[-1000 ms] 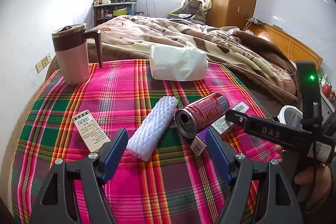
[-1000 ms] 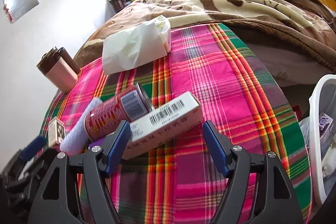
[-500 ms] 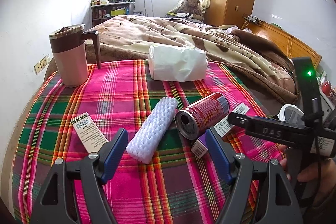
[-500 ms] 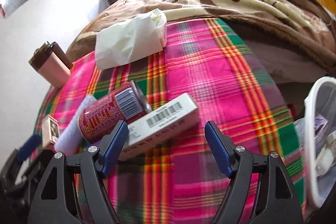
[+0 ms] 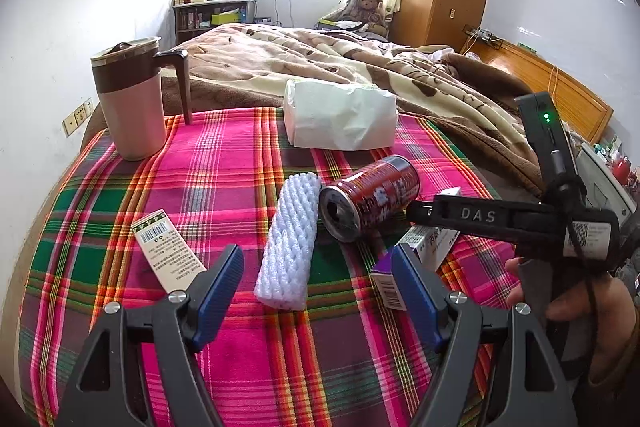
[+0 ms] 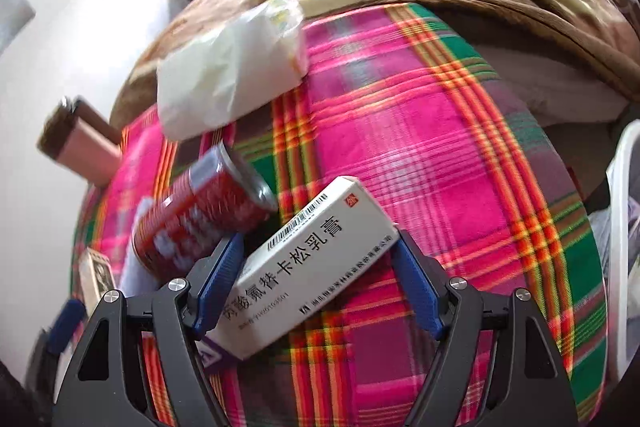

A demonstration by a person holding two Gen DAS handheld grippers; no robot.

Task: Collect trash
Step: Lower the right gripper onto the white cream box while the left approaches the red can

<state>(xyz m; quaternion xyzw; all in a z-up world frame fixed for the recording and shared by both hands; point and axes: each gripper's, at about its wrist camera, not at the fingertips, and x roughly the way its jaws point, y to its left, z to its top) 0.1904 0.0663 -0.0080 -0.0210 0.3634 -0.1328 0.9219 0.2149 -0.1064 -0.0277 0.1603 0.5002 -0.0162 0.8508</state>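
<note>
Closer now than a second ago, the right gripper [image 6: 318,281] has dropped toward the white medicine box [image 6: 316,263], which fills the lower middle of the right wrist view and lies between the blue pads; a second ago the box sat ahead of the fingertips. The jaws stand spread, with the right pad near the box's corner and the left pad beside its long edge, and I cannot see either one pressing on it (some motion blur softens the edges). The red can [image 6: 200,215] lies on its side just up and left of the box, touching or nearly touching it, with the white foam sleeve [image 5: 290,241] beyond. In the left wrist view the left gripper [image 5: 318,287] has hardly shifted: its fingers are spread and empty, low in the frame above the plaid cloth [image 5: 224,163], framing the foam sleeve. A white bin rim [image 6: 622,227] shows at the right edge of the right wrist view, likely where the trash goes. My reading is that the box is the next pick, and closing now risks nudging the can.
</note>
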